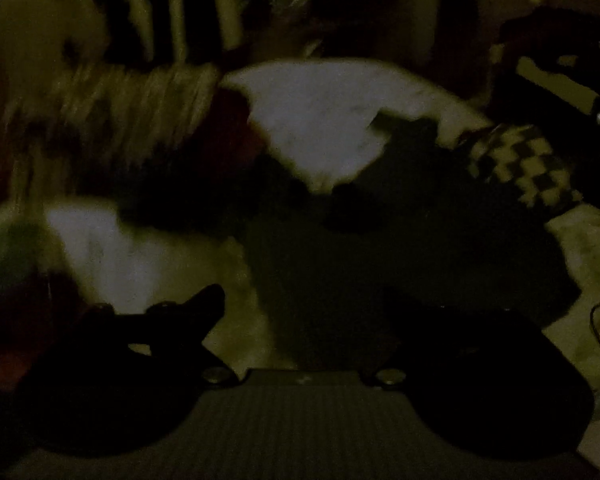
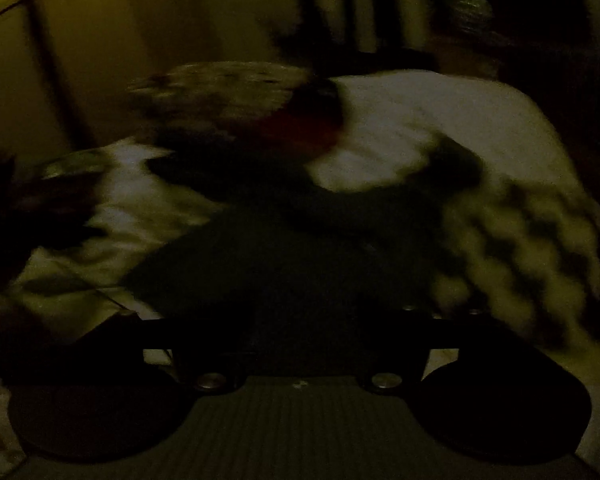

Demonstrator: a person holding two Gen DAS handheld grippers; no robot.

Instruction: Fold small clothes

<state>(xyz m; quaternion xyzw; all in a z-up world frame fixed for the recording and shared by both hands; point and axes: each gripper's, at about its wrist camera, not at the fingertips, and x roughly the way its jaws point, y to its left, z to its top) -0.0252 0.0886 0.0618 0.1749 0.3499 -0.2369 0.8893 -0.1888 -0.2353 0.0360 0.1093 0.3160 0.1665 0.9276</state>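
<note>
The picture is dark and blurred. A dark garment (image 1: 400,240) lies spread on a white bed cover (image 1: 320,120); the right wrist view shows the same garment (image 2: 280,260) on the cover (image 2: 440,120). My left gripper (image 1: 324,308) hovers over the garment's near edge, open, with one finger (image 1: 204,304) dark against the cover and nothing between the jaws. My right gripper (image 2: 296,316) is above the garment too, its fingers spread wide and hard to make out, gripping nothing that I can see.
A black-and-pale checkered cloth (image 1: 520,164) lies right of the garment, blurred in the right wrist view (image 2: 520,248). A patterned heap (image 2: 228,92) with something red (image 2: 300,128) beside it sits at the far side. A dark shape (image 1: 560,80) stands at the upper right.
</note>
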